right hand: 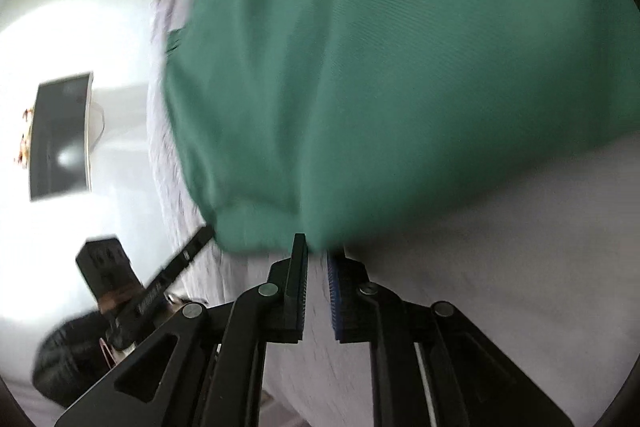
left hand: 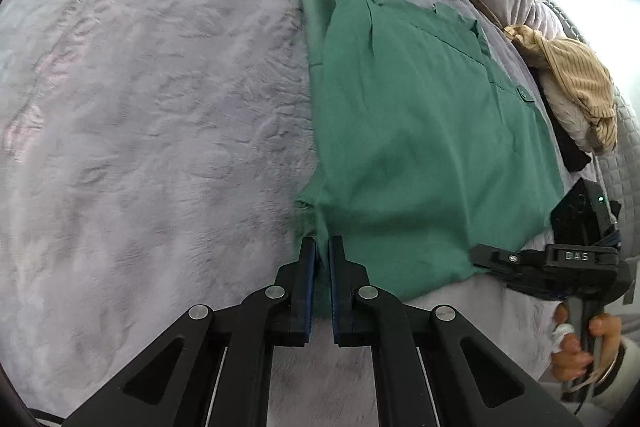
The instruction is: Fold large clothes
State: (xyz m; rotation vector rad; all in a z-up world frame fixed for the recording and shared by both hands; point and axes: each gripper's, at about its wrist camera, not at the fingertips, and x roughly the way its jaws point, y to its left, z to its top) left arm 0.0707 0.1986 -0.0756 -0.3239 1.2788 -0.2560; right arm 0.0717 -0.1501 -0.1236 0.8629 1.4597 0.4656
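A wide grey blanket (left hand: 140, 147) covers the bed, and on it, toward its far right part, lies the green garment (left hand: 420, 131), spread mostly flat with one side already turned in along its left edge. Beyond the garment, at the blanket's right border, sits a small heap of tan striped cloth (left hand: 576, 83). The left gripper (left hand: 323, 247) sits at the garment's near left corner, its jaws drawn nearly together with the green hem pinched between them. The right gripper (right hand: 318, 251) meets the garment's near right corner; its jaws are likewise almost closed and green cloth appears to sit between the tips, though blur makes the bite hard to judge. A hand (left hand: 580, 343) grips its handle just off the garment's near right edge. As I see it, the step in hand is lifting this near hem to carry it over toward the far end. To do it well, both corners should rise together, kept level and taut, so the fold lands straight and the tucked side does not spill open. The right grip deserves a check before lifting.
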